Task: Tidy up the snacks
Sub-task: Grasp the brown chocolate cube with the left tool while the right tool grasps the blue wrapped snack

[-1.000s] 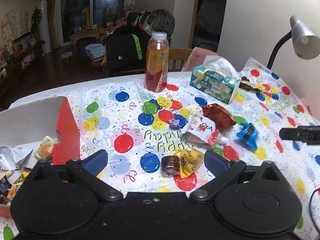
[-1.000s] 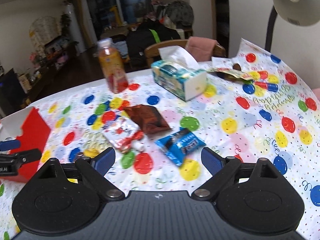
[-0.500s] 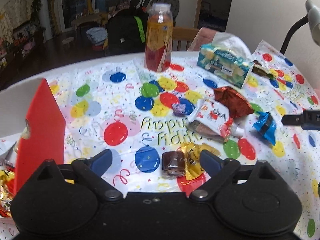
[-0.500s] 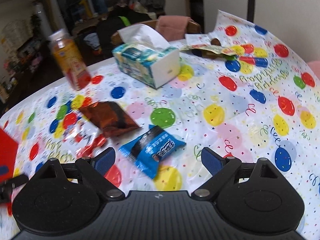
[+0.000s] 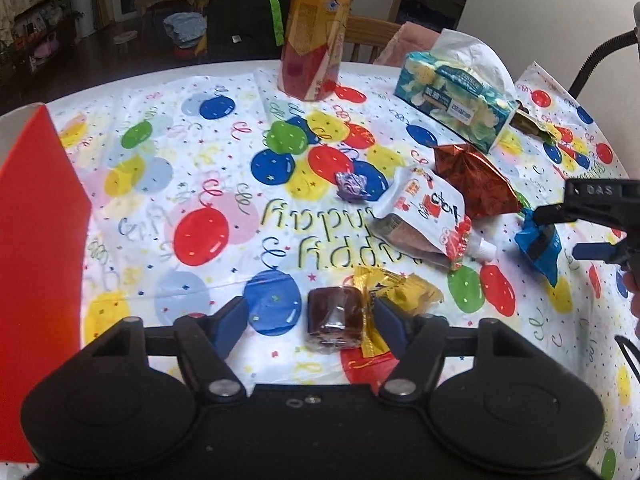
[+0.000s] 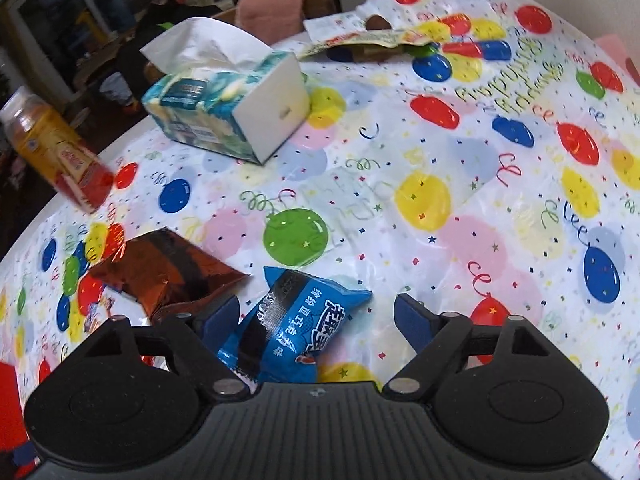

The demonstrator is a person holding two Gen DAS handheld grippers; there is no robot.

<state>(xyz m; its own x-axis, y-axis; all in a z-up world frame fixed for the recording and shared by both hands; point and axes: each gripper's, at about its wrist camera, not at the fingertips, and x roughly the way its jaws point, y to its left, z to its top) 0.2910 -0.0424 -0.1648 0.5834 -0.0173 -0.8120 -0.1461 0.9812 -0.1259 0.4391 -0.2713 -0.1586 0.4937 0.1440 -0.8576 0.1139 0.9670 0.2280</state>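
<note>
Blue foil packet [image 6: 298, 322] sits right between the right gripper [image 6: 316, 316] fingers, jaws spread wide, nothing gripped yet. Pkt lies slanted: long axis runs from low-left, near the left finger, up to the right, so the left pad is almost touching it while the right pad stands well apart w/ bare tablecloth [image 6: 400, 216] between. Looks to me like the closing stroke needs a nudge to the left or a small twist so the pads meet it across the short side. Over on the other hand, left gripper [image 5: 310, 314] also wide open, and the brown wrapped candy [image 5: 334, 316] lies between its fingers, closer to the right pad, yellow wrapper [image 5: 396, 286] touching it on that side and partly under that finger. Candy's long axis points roughly away from the camera, so a straight squeeze should catch it, tho it may pinch the yellow one too. From the left wrist cam the right gripper [image 5: 560, 232] shows at the far right, straddling the blue packet [image 5: 538, 246]. Red box [image 5: 40, 216] stands at the left edge, nearer the left hand, prob the drop spot. White pouch [image 5: 424, 216] and red-brown foil bag [image 5: 474, 182] wait mid-table, untouched.
</note>
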